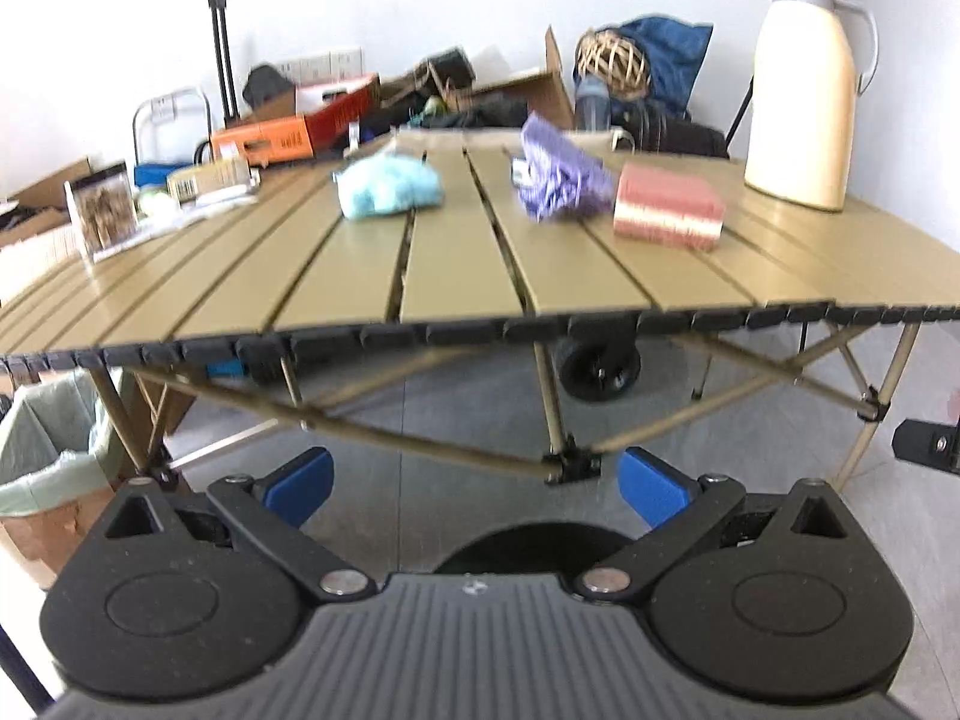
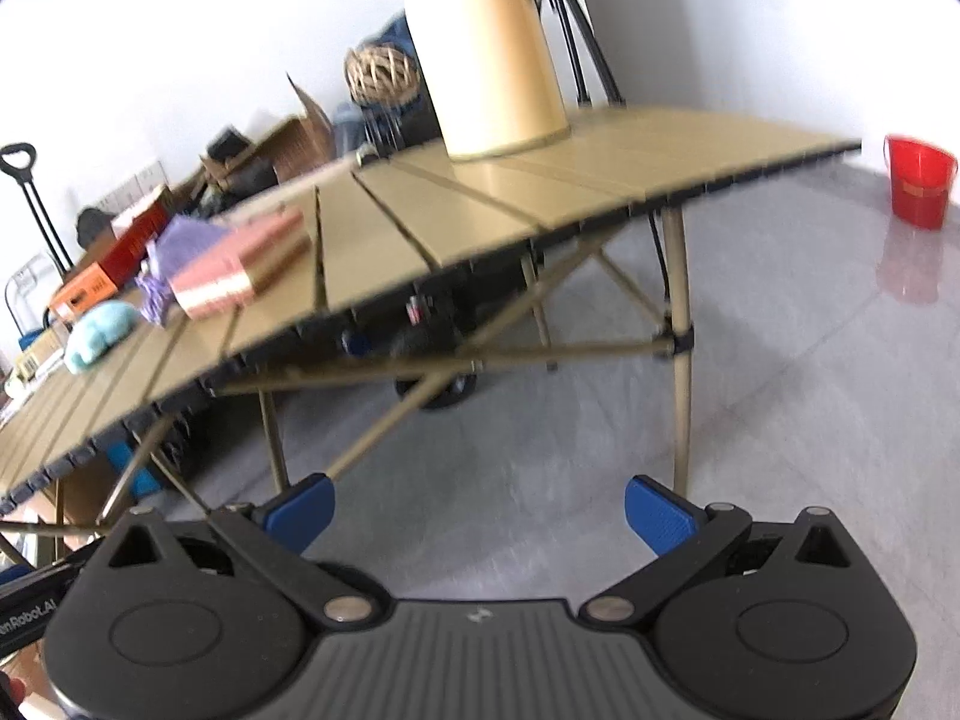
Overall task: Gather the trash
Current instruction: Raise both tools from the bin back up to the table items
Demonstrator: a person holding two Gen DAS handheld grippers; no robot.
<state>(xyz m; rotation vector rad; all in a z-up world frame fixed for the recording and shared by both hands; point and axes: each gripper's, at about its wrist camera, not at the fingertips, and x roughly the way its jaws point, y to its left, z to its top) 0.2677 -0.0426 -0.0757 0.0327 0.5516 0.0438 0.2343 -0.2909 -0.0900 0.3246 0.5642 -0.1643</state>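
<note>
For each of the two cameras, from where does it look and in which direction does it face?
Left wrist: sits on the left gripper, below table height, facing the front edge squarely; its open blue fingers show.
Right wrist: sits on the right gripper, low, facing the table's right end and a red bucket; open fingers show.
Shared: the table, cream jug, pink sponge, purple wrapper and blue wad.
</note>
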